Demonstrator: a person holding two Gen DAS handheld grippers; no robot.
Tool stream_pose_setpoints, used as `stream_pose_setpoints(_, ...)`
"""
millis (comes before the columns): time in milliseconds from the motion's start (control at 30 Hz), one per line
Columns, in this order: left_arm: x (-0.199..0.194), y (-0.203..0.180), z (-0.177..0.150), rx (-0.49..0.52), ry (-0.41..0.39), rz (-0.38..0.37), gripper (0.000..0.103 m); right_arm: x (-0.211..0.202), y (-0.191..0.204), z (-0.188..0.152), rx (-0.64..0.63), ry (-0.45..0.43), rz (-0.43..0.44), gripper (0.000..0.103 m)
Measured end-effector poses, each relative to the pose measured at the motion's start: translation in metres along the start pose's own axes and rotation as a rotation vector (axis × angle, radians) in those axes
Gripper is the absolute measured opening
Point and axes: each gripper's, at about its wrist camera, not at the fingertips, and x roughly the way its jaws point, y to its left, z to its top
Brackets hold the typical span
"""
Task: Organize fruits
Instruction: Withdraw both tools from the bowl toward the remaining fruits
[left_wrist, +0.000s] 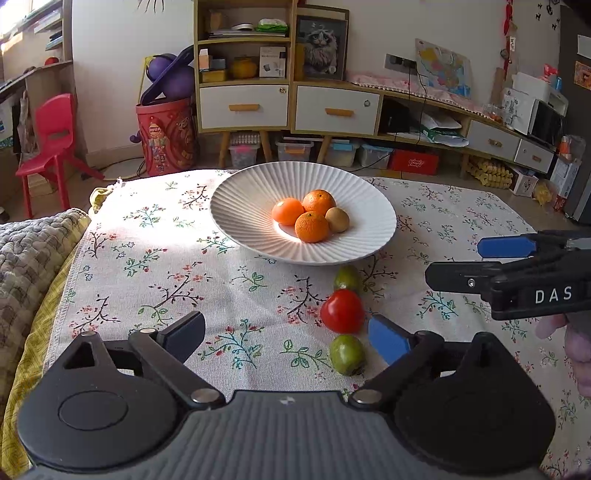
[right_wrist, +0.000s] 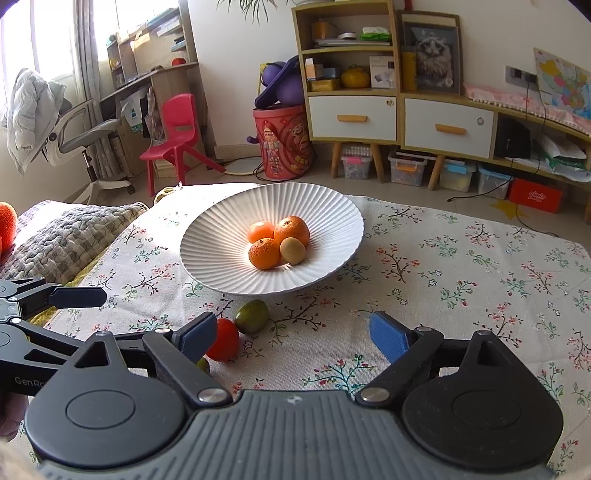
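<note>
A white ribbed bowl (left_wrist: 240, 206) (right_wrist: 218, 236) on the floral cloth holds three oranges (left_wrist: 312, 227) (right_wrist: 264, 253) and a brown kiwi (left_wrist: 337, 219) (right_wrist: 293, 250). In front of it lie a green fruit (left_wrist: 346, 277) (right_wrist: 251, 316), a red tomato (left_wrist: 342, 311) (right_wrist: 224, 339) and a second green fruit (left_wrist: 346, 354), which the right gripper's left finger mostly hides in the right wrist view (right_wrist: 203, 364). My left gripper (left_wrist: 288, 334) is open and empty, with the near green fruit just inside its right fingertip. My right gripper (right_wrist: 293, 334) is open and empty, right of the loose fruits; it also shows in the left wrist view (left_wrist: 465, 264).
A grey quilted blanket (left_wrist: 29, 251) (right_wrist: 70, 232) lies at the table's left edge. Behind the table are a red chair (left_wrist: 51, 144), a red bin (left_wrist: 168, 133) and a low cabinet (left_wrist: 332, 107). The left gripper's finger (right_wrist: 74, 297) shows at the left of the right wrist view.
</note>
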Motion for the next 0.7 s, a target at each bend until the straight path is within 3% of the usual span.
stream_pose_setpoints(300,-0.003,0.003,-0.019,-0.022,0.020,0.018,0.091,-0.002,0.000,-0.018,0.011,0.028,-0.045,0.102)
stream_pose_setpoints(700,-0.006,-0.005,-0.041,0.004,0.060,0.006,0.091,-0.002,-0.001,-0.037,-0.020,0.113,-0.126,0.102)
